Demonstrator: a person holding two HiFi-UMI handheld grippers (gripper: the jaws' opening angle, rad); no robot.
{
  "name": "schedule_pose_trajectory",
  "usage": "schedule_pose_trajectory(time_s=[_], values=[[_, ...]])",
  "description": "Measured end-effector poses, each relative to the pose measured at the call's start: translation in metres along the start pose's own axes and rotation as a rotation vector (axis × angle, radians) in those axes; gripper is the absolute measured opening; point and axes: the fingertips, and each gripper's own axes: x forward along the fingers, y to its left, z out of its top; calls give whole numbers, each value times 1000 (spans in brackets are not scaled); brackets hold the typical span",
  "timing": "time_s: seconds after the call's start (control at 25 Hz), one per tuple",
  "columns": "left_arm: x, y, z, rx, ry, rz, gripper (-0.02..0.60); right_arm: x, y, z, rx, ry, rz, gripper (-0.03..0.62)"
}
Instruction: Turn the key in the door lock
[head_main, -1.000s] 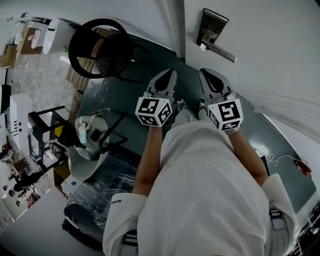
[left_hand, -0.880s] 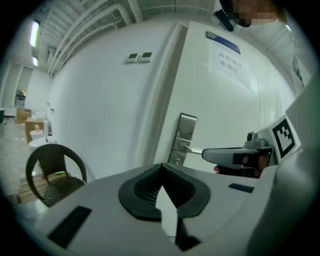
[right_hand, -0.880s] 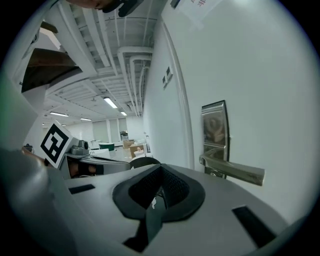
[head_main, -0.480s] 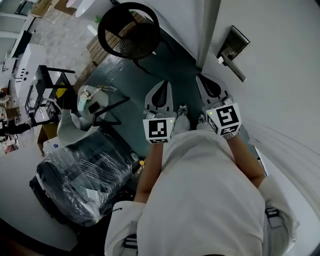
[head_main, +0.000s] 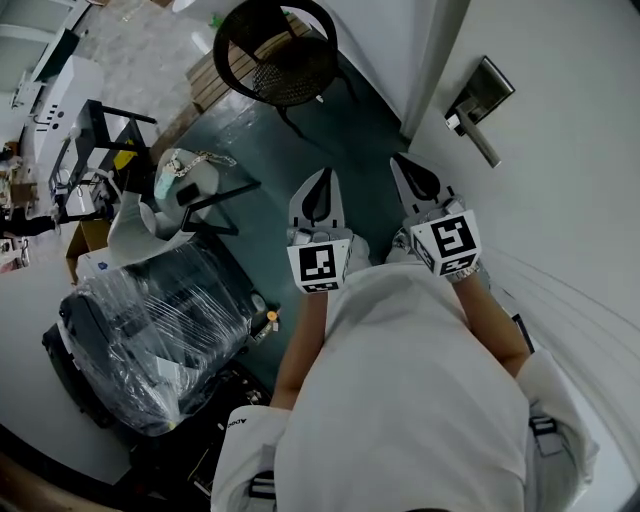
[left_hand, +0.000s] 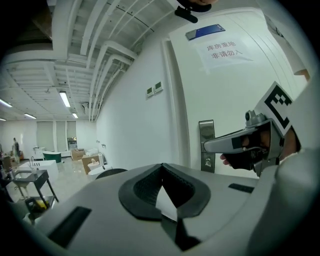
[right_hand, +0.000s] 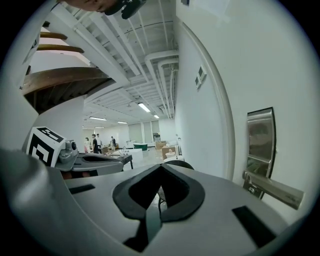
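The door (head_main: 560, 150) stands at the right in the head view, with a steel lock plate (head_main: 481, 90) and lever handle (head_main: 484, 146). A small pale piece (head_main: 452, 120) sits at the plate beside the handle; whether it is the key I cannot tell. My left gripper (head_main: 322, 174) and right gripper (head_main: 398, 160) are held side by side, short of the door, both shut and holding nothing. In the left gripper view the plate (left_hand: 206, 145) shows past the shut tips (left_hand: 162, 166), with the right gripper (left_hand: 245, 142) beside it. The right gripper view has plate (right_hand: 260, 137) and handle (right_hand: 274, 189) close at the right of its shut tips (right_hand: 160, 167).
A black round chair (head_main: 277, 52) stands by the wall left of the door frame (head_main: 428, 70). A plastic-wrapped bundle (head_main: 140, 335) and a white stand with a chain (head_main: 180, 180) lie at the left. Benches and distant people (right_hand: 95, 142) fill the hall behind.
Both grippers have risen and tipped up toward level, staying shut. The head view has swung, so the lock plate now sits further right and the wrapped bundle shows more fully.
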Motion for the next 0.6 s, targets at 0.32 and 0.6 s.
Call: schedule_pose_trajectory(time_s=[0.32,0.6], values=[[0,45,-7,-19,-19,-40,8,28,19,3,-21,16,-66,-8],[0,114,-23,-28,-13,-15,7,69,60,10,-25,45,-65,-8]])
